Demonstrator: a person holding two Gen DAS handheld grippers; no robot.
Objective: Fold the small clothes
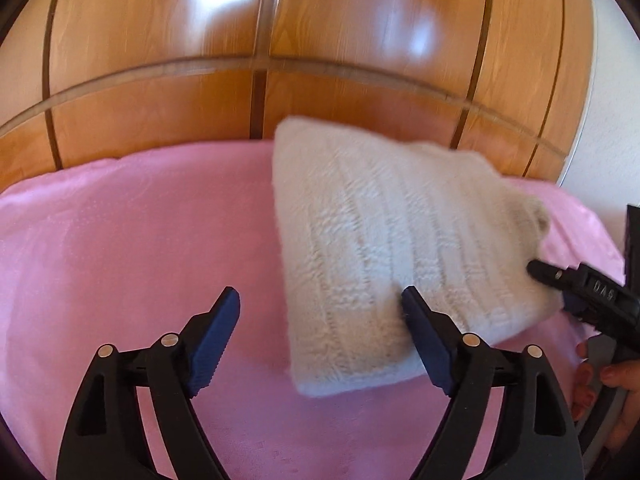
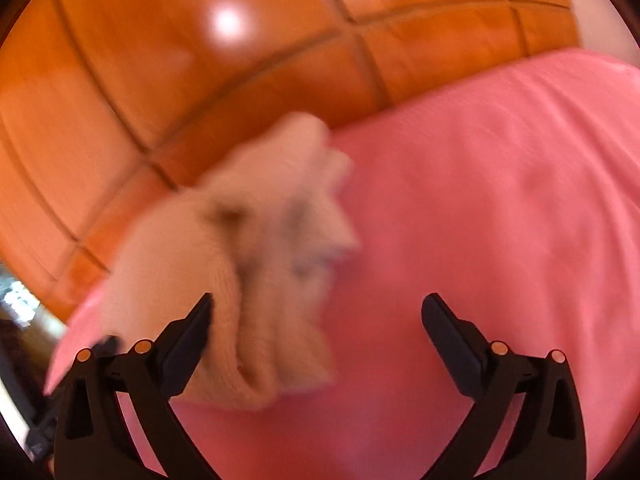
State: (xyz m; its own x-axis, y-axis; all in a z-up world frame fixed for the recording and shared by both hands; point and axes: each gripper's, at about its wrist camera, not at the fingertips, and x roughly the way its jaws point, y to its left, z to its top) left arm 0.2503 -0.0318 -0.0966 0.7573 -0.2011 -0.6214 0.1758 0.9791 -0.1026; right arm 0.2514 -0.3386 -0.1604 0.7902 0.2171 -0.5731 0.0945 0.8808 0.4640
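A white knitted garment, folded into a thick rectangle, lies on the pink sheet. My left gripper is open and empty, its right finger against the garment's near edge. My right gripper is open and empty; it also shows in the left wrist view touching the garment's right side. In the blurred right wrist view the garment lies just ahead of the left finger on the pink sheet.
A glossy wooden headboard with dark grooves rises behind the bed, also in the right wrist view. A white wall stands at the right. The person's hand holds the right gripper.
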